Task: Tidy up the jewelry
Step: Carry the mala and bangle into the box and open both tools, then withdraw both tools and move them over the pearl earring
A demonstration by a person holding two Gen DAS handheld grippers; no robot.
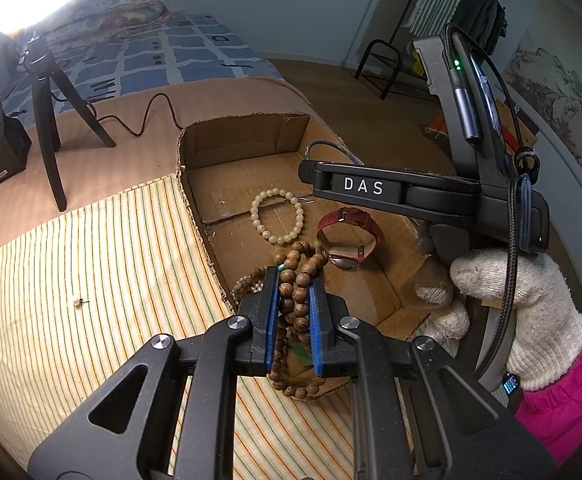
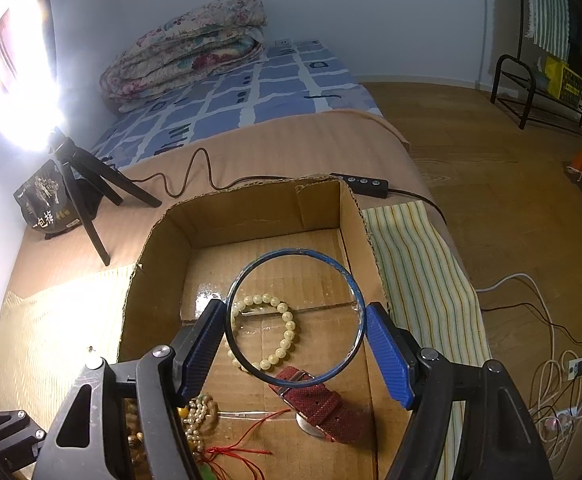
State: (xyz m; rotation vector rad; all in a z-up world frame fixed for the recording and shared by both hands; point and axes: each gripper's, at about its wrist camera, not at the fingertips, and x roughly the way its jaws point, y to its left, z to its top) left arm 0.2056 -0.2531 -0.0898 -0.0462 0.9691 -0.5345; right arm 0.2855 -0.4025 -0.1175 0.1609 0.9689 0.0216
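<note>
My left gripper (image 1: 294, 276) is shut on a brown wooden bead strand (image 1: 295, 280), held over the near edge of the open cardboard box (image 1: 235, 148). My right gripper (image 2: 295, 320) is shut on a thin dark blue bangle (image 2: 251, 268), pinched across its width above the box (image 2: 163, 240). A pale bead bracelet (image 1: 278, 216) (image 2: 287, 332) and a red-strapped watch (image 1: 349, 236) (image 2: 315, 404) lie on the box floor. A pearl strand (image 2: 195, 420) and red cord (image 2: 247, 440) lie at the near left. A small pearl stud (image 1: 78, 301) sits on the striped cloth (image 1: 91, 280).
A black tripod (image 1: 51, 120) (image 2: 87, 188) with a bright ring light and its cable stands left of the box on the bed. A black pouch (image 2: 45, 200) leans beside it. A switch controller (image 2: 359, 184) lies behind the box. Cables lie on the wooden floor (image 2: 491, 200) at right.
</note>
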